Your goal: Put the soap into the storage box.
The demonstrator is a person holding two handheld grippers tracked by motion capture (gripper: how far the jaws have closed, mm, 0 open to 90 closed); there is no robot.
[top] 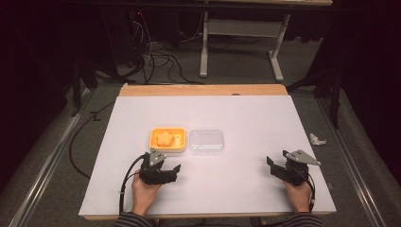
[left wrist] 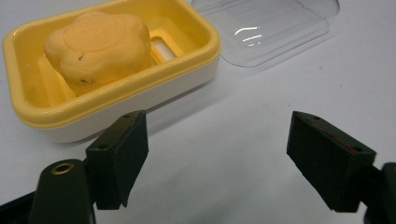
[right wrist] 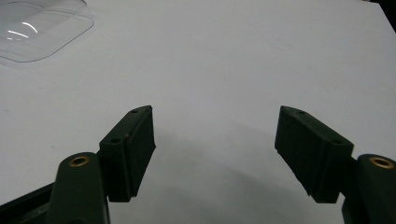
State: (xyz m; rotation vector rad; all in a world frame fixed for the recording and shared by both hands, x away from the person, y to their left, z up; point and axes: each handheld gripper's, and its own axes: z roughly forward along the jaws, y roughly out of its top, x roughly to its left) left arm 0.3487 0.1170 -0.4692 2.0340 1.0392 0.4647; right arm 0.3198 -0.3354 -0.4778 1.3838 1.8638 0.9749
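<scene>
Approach is judged under way: left gripper (jaws spread, empty) is aimed near soap dish; right gripper is likewise spread, empty.

Crumpled paper scrap on floor.
</scene>
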